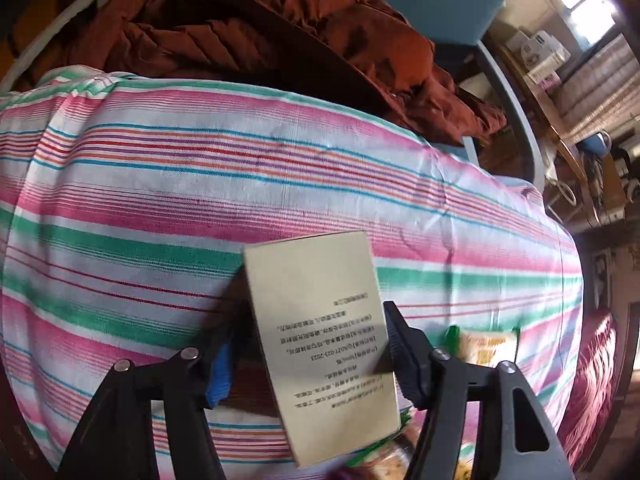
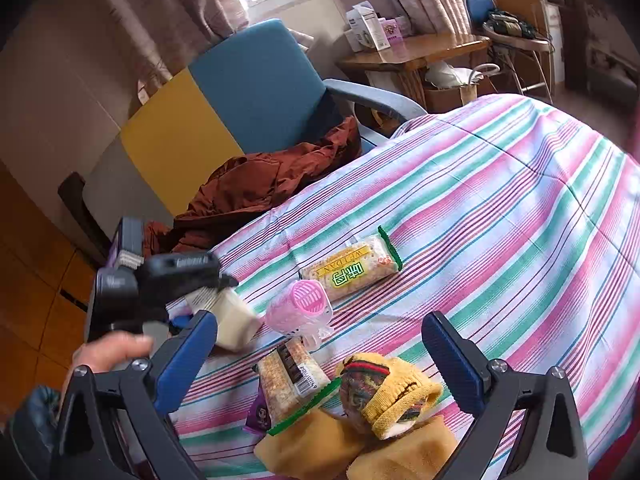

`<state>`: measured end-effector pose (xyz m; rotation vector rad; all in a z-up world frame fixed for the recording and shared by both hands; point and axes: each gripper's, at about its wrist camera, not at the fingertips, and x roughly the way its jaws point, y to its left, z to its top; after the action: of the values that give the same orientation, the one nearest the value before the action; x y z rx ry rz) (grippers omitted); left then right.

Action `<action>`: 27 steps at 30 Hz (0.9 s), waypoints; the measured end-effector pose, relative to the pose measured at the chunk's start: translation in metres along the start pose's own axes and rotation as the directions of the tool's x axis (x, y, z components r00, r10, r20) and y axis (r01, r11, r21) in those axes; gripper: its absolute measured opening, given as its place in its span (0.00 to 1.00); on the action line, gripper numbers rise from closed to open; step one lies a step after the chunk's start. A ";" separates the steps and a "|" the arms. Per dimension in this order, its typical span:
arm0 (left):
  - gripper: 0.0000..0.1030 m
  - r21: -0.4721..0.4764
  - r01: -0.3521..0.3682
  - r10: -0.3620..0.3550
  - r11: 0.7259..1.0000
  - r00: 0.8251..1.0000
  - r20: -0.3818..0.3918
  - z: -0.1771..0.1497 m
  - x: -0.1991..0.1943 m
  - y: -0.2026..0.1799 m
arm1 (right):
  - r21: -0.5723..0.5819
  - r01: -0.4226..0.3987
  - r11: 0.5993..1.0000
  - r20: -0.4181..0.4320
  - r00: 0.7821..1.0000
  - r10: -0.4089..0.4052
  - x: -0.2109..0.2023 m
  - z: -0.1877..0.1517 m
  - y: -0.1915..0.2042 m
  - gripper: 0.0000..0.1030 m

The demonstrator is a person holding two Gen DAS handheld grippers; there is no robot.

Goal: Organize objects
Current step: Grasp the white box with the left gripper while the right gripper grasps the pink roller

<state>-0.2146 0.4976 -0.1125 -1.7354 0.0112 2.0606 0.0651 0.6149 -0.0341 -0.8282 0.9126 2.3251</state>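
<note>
Two claws: left claw point(image 1: 308, 344) grips cream box point(image 1: 320, 344); right claw point(image 2: 320, 354) gapes over striped cloth point(image 2: 500, 208).

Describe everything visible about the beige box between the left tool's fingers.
The beige box is a flat, rectangular carton that looks like plain cardboard, with a few lines of small dark print on its broad face. It sits tilted between the fingers of the left tool, over the striped cloth. The right finger meets its edge; the left pad is half hidden behind it. The right wrist view shows it just above the cloth.
</note>
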 end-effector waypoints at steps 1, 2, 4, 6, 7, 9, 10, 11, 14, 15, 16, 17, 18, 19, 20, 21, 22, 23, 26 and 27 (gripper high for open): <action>0.60 0.023 0.016 -0.017 1.000 1.000 0.009 -0.003 -0.002 0.003 | -0.001 0.004 1.000 0.000 1.000 -0.004 0.000 0.000 -0.001 1.00; 0.56 0.043 0.025 -0.026 0.999 1.000 0.013 -0.006 -0.004 0.005 | 0.005 0.006 1.000 0.003 1.000 -0.006 0.000 0.001 -0.003 1.00; 0.49 0.103 0.030 -0.032 0.994 0.999 0.018 -0.018 -0.011 0.012 | 0.031 0.009 0.999 0.006 1.000 -0.010 0.000 0.003 -0.010 1.00; 0.49 0.135 0.032 -0.035 0.990 0.999 0.020 -0.029 -0.016 0.020 | 0.067 0.017 0.998 0.006 1.000 -0.017 0.001 0.005 -0.019 1.00; 0.49 0.149 0.035 -0.039 0.988 0.999 0.020 -0.038 -0.021 0.026 | 0.086 0.018 0.996 0.006 1.000 -0.018 0.002 0.006 -0.023 1.00; 0.49 0.169 0.033 -0.038 0.985 0.999 0.030 -0.056 -0.029 0.038 | 0.123 0.018 0.992 -0.002 1.000 -0.018 0.004 0.006 -0.031 1.00; 0.49 0.179 0.027 -0.034 0.984 0.999 0.038 -0.065 -0.034 0.043 | 0.126 0.023 0.992 -0.005 1.000 -0.022 0.004 0.007 -0.032 1.00; 0.49 0.192 0.018 -0.028 0.981 0.998 0.048 -0.077 -0.039 0.050 | 0.123 0.032 0.992 -0.003 0.999 -0.032 0.004 0.007 -0.032 1.00; 0.49 0.220 -0.009 -0.008 0.975 0.997 0.076 -0.104 -0.050 0.062 | 0.085 0.044 0.995 0.007 0.999 -0.045 0.004 0.008 -0.026 1.00; 0.49 0.221 -0.017 -0.002 0.975 0.996 0.087 -0.112 -0.053 0.066 | 0.054 0.051 0.997 0.004 0.999 -0.051 0.005 0.007 -0.020 1.00; 0.49 0.227 -0.027 0.004 0.973 0.995 0.104 -0.122 -0.057 0.070 | 0.012 0.056 0.998 -0.001 0.998 -0.056 0.008 0.006 -0.012 1.00; 0.49 0.231 -0.031 0.005 0.972 0.994 0.113 -0.127 -0.058 0.073 | -0.019 0.056 0.998 -0.005 0.998 -0.056 0.010 0.004 -0.006 1.00; 0.50 0.234 -0.033 0.004 0.972 0.992 0.125 -0.132 -0.058 0.075 | -0.060 0.055 0.997 -0.011 0.998 -0.056 0.013 0.002 0.002 1.00; 0.50 0.234 -0.027 -0.005 0.972 0.991 0.135 -0.138 -0.060 0.079 | -0.099 0.058 0.993 -0.016 0.998 -0.060 0.015 -0.001 0.009 1.00; 0.50 0.236 -0.022 -0.012 0.972 0.990 0.143 -0.141 -0.060 0.081 | -0.128 0.063 0.990 -0.019 0.998 -0.066 0.018 -0.003 0.015 1.00; 0.50 0.241 -0.021 -0.017 0.970 0.988 0.154 -0.145 -0.061 0.083 | -0.151 0.068 0.986 -0.020 0.997 -0.072 0.020 -0.005 0.019 1.00; 0.50 0.246 -0.022 -0.019 0.969 0.986 0.164 -0.147 -0.060 0.083 | -0.175 0.075 0.982 -0.020 0.997 -0.080 0.022 -0.007 0.024 1.00; 0.50 0.253 -0.020 -0.025 0.967 0.984 0.174 -0.149 -0.061 0.084 | -0.191 0.081 0.978 -0.018 0.996 -0.086 0.023 -0.008 0.025 1.00; 0.50 0.271 -0.017 -0.035 0.962 0.982 0.188 -0.153 -0.061 0.086 | -0.237 0.090 0.967 -0.019 0.995 -0.098 0.027 -0.013 0.033 1.00; 0.50 0.270 -0.012 -0.040 0.963 0.981 0.188 -0.153 -0.061 0.087 | -0.245 0.091 0.965 -0.021 0.995 -0.099 0.029 -0.014 0.035 1.00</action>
<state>-0.0940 0.3561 -0.1112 -1.3662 0.2104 2.0964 0.0277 0.5884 -0.0474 -0.9902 0.5914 2.3751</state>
